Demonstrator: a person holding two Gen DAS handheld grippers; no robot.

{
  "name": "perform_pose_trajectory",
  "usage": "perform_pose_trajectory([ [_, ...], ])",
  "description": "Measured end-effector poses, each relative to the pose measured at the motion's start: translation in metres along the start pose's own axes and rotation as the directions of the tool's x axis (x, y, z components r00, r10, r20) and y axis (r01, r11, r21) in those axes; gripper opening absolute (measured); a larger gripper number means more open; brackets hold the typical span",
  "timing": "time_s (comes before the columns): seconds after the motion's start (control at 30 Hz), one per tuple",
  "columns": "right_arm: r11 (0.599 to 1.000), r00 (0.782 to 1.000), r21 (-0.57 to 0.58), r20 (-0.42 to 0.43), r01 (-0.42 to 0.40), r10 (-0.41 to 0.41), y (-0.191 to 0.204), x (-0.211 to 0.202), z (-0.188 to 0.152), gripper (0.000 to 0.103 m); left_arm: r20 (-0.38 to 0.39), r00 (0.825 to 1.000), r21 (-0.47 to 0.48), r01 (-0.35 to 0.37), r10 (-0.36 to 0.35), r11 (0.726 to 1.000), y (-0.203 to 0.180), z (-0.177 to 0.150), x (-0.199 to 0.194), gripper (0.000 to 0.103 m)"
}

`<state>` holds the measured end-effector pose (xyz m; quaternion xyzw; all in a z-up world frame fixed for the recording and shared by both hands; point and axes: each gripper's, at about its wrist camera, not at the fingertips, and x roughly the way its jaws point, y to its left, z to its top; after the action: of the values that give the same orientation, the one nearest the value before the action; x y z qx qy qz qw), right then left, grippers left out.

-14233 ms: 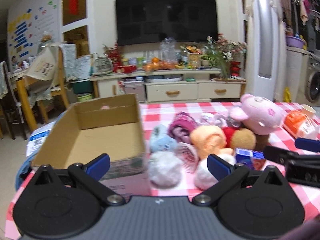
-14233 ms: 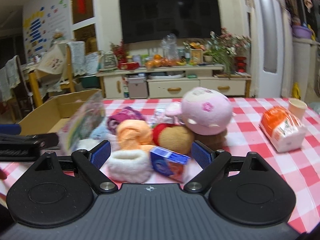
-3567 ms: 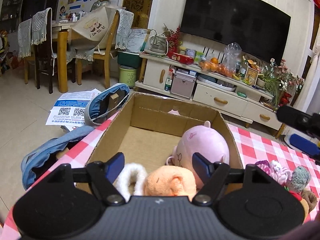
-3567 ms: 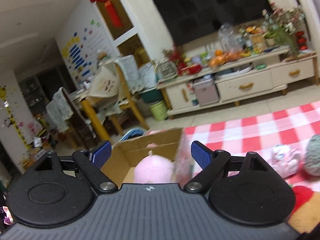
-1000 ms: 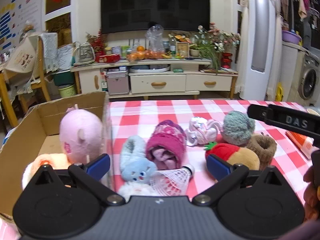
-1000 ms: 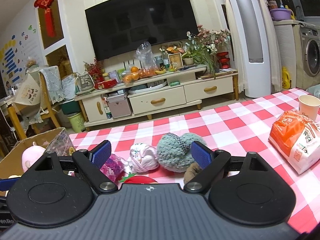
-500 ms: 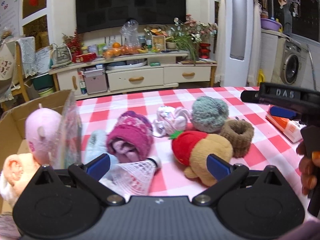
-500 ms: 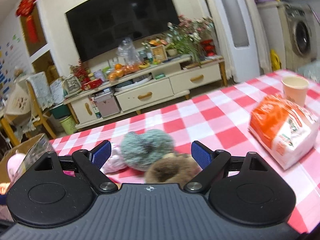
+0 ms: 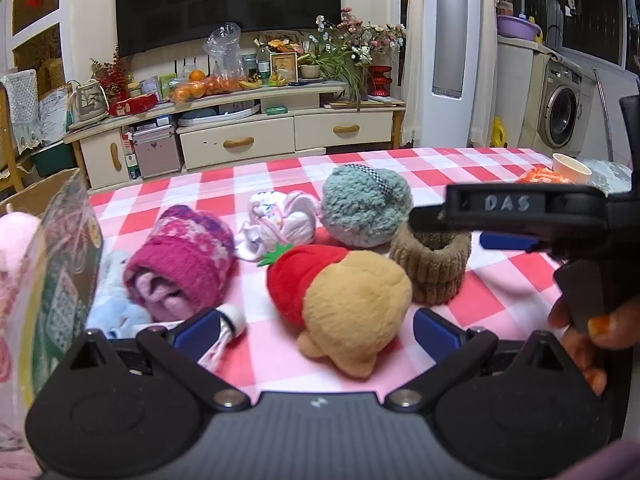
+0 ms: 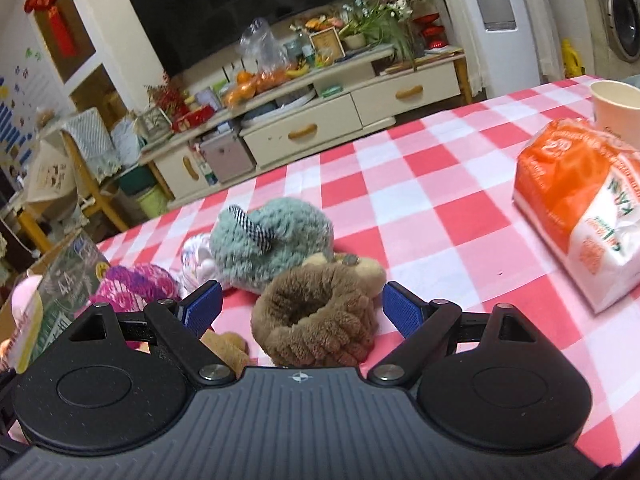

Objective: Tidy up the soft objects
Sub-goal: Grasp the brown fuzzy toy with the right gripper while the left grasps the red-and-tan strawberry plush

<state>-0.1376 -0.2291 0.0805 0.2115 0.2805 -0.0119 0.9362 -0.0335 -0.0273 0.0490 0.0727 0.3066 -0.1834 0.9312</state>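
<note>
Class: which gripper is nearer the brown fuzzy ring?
Right. The right gripper hangs open just above the brown ring; the left gripper sits further back, framing the tan plush.

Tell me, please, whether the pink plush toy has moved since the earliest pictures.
Yes. The pink plush toy left the checked tablecloth and now sits leftward, inside the cardboard box.

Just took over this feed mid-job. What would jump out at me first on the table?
A cluster of soft things on the red-checked tablecloth: a tan and red plush toy nearest the open left gripper, with a magenta knit hat to its left. The open right gripper frames a brown fuzzy ring, a grey-green fluffy ball just behind it. An orange bag lies apart, far right.
</note>
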Motion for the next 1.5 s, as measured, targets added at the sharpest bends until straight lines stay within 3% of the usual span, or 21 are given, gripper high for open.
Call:
perform_pose_trajectory([
  [0.27,1.0,0.997,-0.018,-0.075,0.01,-0.012,-0.004,0.02,-0.006,0.103,-0.017,1.0,0.002,-0.013,0.013,1.0,-0.012,0.004,0.021,0.102],
  [0.67,0.999,0.995,-0.041,-0.103,0.003,-0.007,-0.011,0.024,-0.003,0.103,-0.033,0.999,-0.019,-0.042,0.042,0.999,-0.016,0.011,0.042,0.102],
  [0.73,0.999,0.994,-0.044,-0.108,-0.008,0.003,-0.01,0.021,-0.003,0.089,-0.042,0.998,-0.022,-0.046,0.045,0.999,-0.016,0.012,0.046,0.102],
  [0.87,0.998,0.993,-0.054,-0.113,-0.034,0.028,-0.007,0.019,-0.004,0.076,-0.05,0.998,-0.027,-0.037,0.036,0.999,-0.013,0.013,0.05,0.101],
  [0.93,0.997,0.993,-0.062,-0.115,-0.045,0.038,-0.006,0.018,-0.004,0.068,-0.06,0.998,-0.042,-0.025,0.022,0.999,-0.01,0.014,0.052,0.091],
  [1.13,0.996,0.991,-0.053,-0.118,-0.076,0.069,-0.004,0.02,-0.004,0.048,-0.062,0.998,-0.056,-0.017,0.014,0.998,-0.005,0.016,0.053,0.086],
  [1.5,0.998,0.992,-0.014,-0.107,-0.068,0.066,-0.005,0.021,-0.005,0.037,-0.057,0.998,-0.099,-0.006,0.0,0.995,0.009,0.015,0.042,0.085],
])
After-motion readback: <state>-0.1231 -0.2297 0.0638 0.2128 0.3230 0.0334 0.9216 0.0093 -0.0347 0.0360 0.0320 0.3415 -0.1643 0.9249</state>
